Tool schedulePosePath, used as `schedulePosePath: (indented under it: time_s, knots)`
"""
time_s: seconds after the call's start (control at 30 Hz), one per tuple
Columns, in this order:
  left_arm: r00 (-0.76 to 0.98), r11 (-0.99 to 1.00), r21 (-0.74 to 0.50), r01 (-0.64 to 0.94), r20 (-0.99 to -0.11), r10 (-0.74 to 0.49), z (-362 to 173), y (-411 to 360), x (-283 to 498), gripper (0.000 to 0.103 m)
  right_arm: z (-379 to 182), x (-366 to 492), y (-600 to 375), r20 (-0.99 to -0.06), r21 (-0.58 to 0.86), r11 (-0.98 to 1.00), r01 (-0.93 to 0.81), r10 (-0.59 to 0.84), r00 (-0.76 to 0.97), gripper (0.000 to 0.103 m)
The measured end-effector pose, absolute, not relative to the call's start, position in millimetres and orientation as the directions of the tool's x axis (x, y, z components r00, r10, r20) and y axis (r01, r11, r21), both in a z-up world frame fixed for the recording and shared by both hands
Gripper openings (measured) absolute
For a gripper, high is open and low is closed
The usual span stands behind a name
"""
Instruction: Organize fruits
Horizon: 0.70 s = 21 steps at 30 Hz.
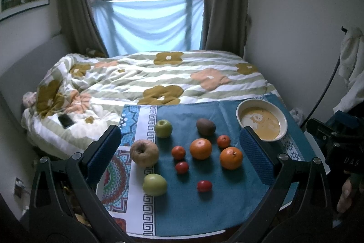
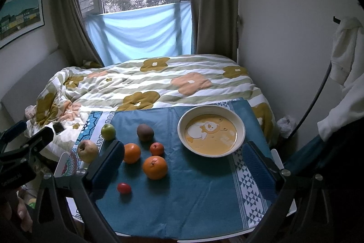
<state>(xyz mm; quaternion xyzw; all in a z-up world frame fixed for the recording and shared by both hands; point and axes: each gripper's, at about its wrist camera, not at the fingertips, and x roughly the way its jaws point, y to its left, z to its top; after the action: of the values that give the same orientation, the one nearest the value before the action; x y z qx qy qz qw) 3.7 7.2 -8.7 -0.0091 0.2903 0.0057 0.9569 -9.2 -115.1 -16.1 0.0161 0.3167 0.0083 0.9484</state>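
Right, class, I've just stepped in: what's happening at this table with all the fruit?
A person holds a gripper in each hand above a small table covered with a teal patterned cloth. Both the left gripper and the right gripper are open and hold nothing. Loose fruit lies on the cloth: green apples, two large oranges, small red-orange fruits and a brown kiwi. The cream bowl with a yellow bear print at the right stands without fruit. Sorting has not yet begun.
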Motion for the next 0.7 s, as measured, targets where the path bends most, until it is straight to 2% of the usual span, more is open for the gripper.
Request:
schedulePosePath:
  time_s: [0.7]
  knots:
    - [0.831, 1.000, -0.016, -0.021, -0.556, 0.009, -8.4, 7.2, 1.8, 0.103, -17.0, -8.6, -117.2, -0.604, 0.036, 0.999, -0.010, 0.030, 0.796, 0.103]
